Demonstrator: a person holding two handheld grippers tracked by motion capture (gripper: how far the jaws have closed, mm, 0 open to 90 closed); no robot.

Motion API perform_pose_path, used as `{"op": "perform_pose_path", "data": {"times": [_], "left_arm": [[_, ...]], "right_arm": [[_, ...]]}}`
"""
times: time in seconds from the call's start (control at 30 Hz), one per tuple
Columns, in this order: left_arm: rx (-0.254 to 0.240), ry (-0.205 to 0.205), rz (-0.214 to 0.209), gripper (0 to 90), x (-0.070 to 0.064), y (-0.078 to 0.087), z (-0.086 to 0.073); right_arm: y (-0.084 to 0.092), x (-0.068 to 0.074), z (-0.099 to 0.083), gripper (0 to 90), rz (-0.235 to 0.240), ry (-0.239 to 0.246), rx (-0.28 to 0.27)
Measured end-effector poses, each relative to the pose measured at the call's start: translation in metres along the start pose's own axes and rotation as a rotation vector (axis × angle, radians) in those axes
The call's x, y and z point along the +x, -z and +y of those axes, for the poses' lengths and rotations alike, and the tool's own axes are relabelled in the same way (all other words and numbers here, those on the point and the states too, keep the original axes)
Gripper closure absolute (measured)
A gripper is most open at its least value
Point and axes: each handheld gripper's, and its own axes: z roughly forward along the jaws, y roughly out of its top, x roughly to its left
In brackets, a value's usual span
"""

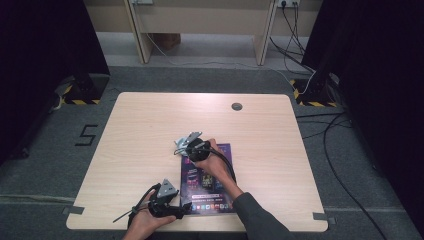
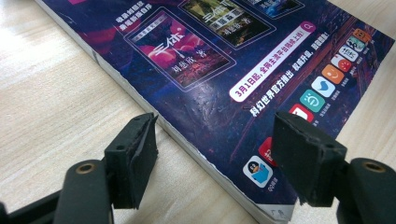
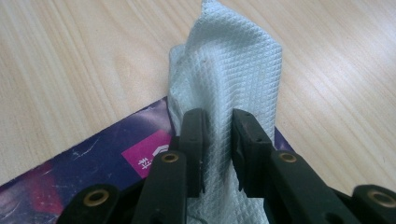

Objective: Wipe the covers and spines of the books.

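A purple paperback book [image 1: 209, 196] with a printed cover lies flat near the table's front middle. My right gripper [image 1: 184, 145] is at the book's far left corner, shut on a pale blue waffle-weave cloth [image 3: 229, 60] that stands up between its jaws [image 3: 217, 119] over the book's corner [image 3: 93, 158]. The cloth [image 1: 179, 143] shows as a small pale bunch in the high view. My left gripper [image 1: 184, 208] sits at the book's near left corner. Its jaws [image 2: 217, 123] stand open, one over bare wood and one over the cover [image 2: 210, 70], with the book's edge between them.
The light wooden table [image 1: 150, 120] has a round cable hole [image 1: 236, 106] at the back. Grey carpet, dark curtains at both sides and loose cables [image 1: 330, 145] on the floor to the right surround it. A wooden bench frame stands behind.
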Motion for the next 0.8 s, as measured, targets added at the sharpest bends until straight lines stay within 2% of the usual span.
{"op": "perform_pose_path", "data": {"times": [0.13, 0.2, 0.33, 0.43, 0.53, 0.63, 0.73, 0.8], "left_arm": [[0.0, 0.002, -0.001, 30.8, 0.0, 0.0, 0.0], [-0.002, 0.002, -0.001, 30.7, 0.0, 0.0, 0.0], [-0.002, 0.001, 0.004, 30.8, -0.001, 0.0, 0.0], [-0.002, 0.003, 0.003, 30.8, 0.0, 0.0, 0.0], [-0.002, 0.008, 0.0, 30.7, 0.0, 0.0, 0.0], [-0.003, 0.012, -0.001, 30.8, 0.0, 0.0, -0.001], [-0.006, 0.008, 0.001, 30.8, 0.0, 0.0, -0.001], [-0.008, 0.009, 0.0, 30.8, 0.0, 0.0, -0.001]], "right_arm": [[0.002, 0.002, -0.004, 76.0, -0.002, 0.01, -0.025], [0.005, 0.006, -0.007, 75.9, 0.016, 0.01, -0.023], [0.013, 0.017, -0.014, 75.9, 0.054, 0.062, -0.031], [0.02, 0.022, -0.022, 75.9, 0.069, 0.072, -0.044], [0.023, 0.022, -0.029, 75.7, 0.077, 0.053, -0.062], [0.024, 0.019, -0.03, 75.3, 0.088, 0.039, -0.058], [0.025, 0.013, -0.033, 75.2, 0.089, 0.031, -0.054], [0.027, 0.006, -0.037, 74.9, 0.073, 0.023, -0.054]]}}
